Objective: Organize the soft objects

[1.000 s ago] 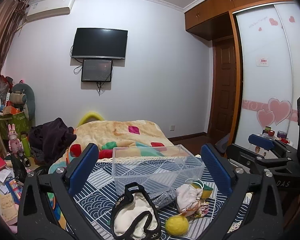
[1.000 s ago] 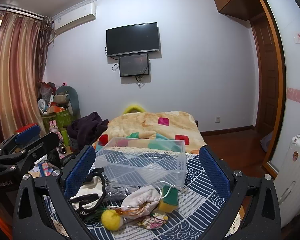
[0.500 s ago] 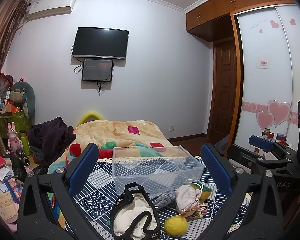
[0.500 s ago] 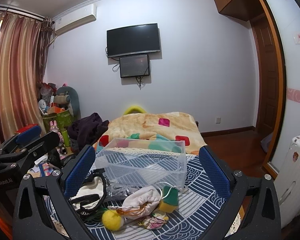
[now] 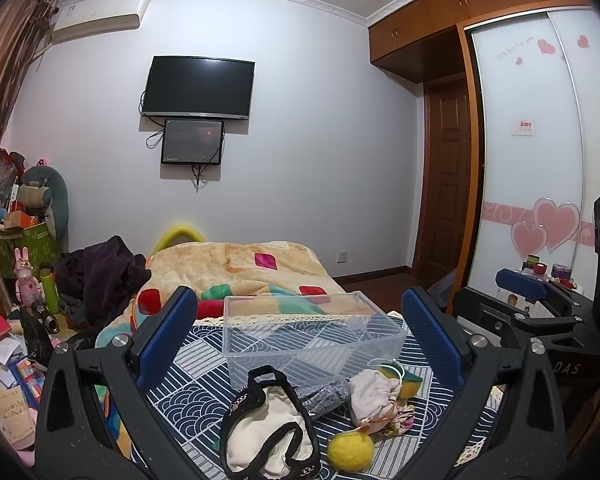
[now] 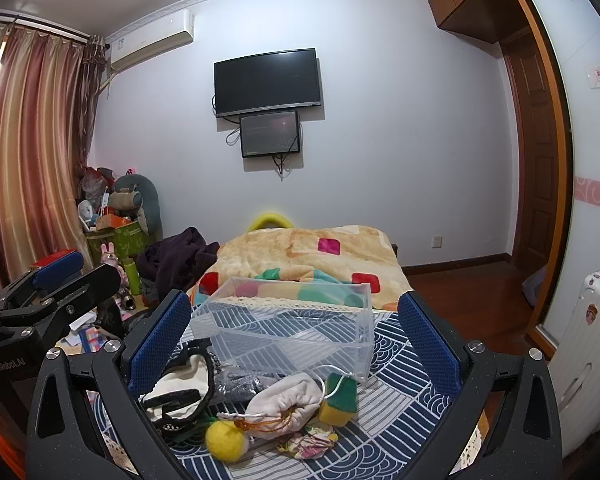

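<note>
A clear plastic bin (image 5: 308, 336) (image 6: 292, 328) stands empty on the blue patterned cloth (image 5: 204, 364). In front of it lie a cream pouch with black straps (image 5: 268, 428) (image 6: 180, 388), a grey glittery piece (image 5: 324, 394), a white drawstring bag (image 5: 374, 394) (image 6: 288, 400), a yellow-green sponge (image 5: 408, 378) (image 6: 340, 398), a yellow ball (image 5: 350, 450) (image 6: 226, 440) and a floral scrap (image 6: 310, 442). My left gripper (image 5: 300, 344) and my right gripper (image 6: 296, 340) are open and empty, held above and short of the pile.
A bed with an orange blanket (image 5: 236, 268) lies behind the bin. Dark clothes (image 5: 100, 272) and clutter (image 5: 12, 352) are at the left. A white suitcase (image 6: 588, 344) and a wardrobe (image 5: 532, 160) are at the right.
Both views have shifted only slightly. The objects have not moved and both grippers stay open.
</note>
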The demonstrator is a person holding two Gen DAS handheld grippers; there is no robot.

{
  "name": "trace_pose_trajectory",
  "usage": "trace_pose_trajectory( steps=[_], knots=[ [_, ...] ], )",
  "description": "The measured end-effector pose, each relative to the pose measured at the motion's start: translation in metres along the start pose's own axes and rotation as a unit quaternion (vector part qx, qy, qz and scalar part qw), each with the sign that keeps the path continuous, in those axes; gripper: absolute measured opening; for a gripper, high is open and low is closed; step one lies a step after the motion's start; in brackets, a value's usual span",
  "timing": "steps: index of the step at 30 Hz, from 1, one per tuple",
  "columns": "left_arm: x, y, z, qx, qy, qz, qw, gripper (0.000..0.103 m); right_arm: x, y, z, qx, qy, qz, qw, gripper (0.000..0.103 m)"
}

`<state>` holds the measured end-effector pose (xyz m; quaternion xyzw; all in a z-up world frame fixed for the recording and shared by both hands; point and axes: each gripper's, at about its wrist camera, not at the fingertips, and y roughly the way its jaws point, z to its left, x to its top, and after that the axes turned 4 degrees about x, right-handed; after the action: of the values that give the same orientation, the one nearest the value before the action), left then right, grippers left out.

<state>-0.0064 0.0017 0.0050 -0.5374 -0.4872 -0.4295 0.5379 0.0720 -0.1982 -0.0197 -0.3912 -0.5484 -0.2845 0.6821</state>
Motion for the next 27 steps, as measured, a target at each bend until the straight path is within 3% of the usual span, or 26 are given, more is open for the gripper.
trace_pose_trajectory(
  steps=[27],
  knots=[
    [0.0004,-0.0017,0.0021,0.004,-0.005,0.000,1.0000,0.103,-0.0005,-0.0010,0.0018,0.002,0.000,-0.002,1.000,0.103]
  ],
)
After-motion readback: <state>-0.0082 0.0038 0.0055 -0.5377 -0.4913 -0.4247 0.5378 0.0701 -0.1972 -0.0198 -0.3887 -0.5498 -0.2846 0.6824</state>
